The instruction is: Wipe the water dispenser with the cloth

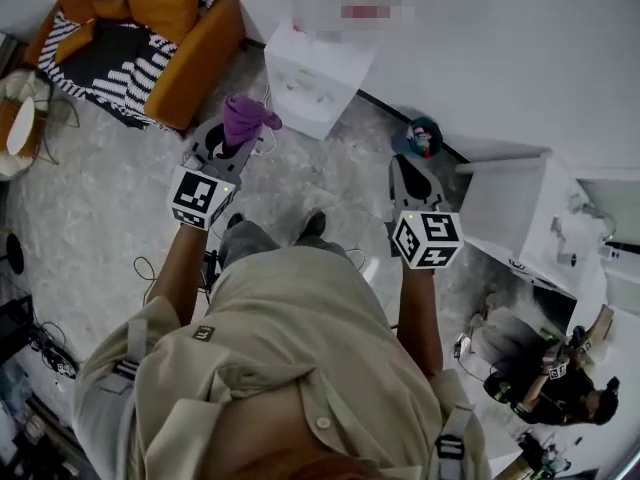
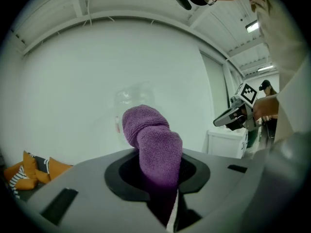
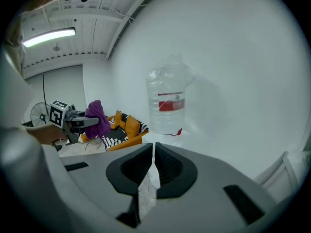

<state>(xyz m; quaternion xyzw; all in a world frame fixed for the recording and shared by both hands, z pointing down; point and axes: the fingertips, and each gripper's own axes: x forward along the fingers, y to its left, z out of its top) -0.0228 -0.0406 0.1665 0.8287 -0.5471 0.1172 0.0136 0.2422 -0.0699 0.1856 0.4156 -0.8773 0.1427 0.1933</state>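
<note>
Now: left tongs (image 2: pixel 160 178) pinch the purple cloth (image 2: pixel 154 147), its bunched end sticking up past the tips. Right tongs (image 3: pixel 151 166) are pressed together, nothing between them. The water dispenser (image 1: pixel 308 80) stands ahead against the white wall, apart from the cloth. Its bottle (image 3: pixel 167 101) carries a red label, print unreadable.

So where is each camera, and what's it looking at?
Head view: on the person's head, looking down at the dispenser, floor, both grippers, arms and shirt.
Left gripper view: on the left gripper, facing the wall; its jaws pinch the cloth.
Right gripper view: on the right gripper, facing the dispenser; its jaws are shut, empty.
Shared: each gripper view shows the other gripper.
</note>
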